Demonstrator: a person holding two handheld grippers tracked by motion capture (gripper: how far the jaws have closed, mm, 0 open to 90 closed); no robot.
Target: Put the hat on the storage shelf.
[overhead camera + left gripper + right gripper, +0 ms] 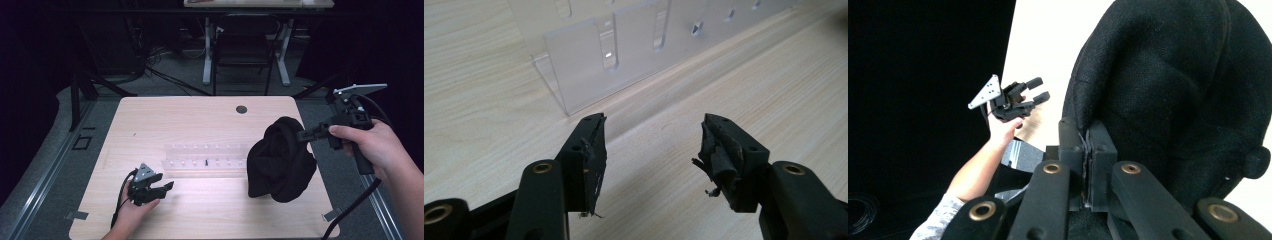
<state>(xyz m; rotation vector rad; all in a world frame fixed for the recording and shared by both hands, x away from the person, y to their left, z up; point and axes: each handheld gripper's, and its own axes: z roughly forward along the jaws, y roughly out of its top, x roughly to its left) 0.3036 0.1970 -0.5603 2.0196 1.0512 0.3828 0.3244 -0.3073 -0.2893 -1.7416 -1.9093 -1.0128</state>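
My right gripper [306, 134] pinches the black hat [280, 162], lifting it at the table's right. My left gripper [167, 187] waits open near the clear rack [200, 156]; next, I'd judge, hang the hat there.

Left gripper [161, 187] rests low, jaws apart; right gripper [301, 135] raised, jaws closed.

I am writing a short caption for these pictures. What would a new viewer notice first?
First, the black fabric cap hanging at the right side of the light wooden table, lifted by the right gripper, whose jaws are pinched shut on its edge. Next, the clear acrylic rack with slots at the table's middle. The left gripper waits open near the front left.
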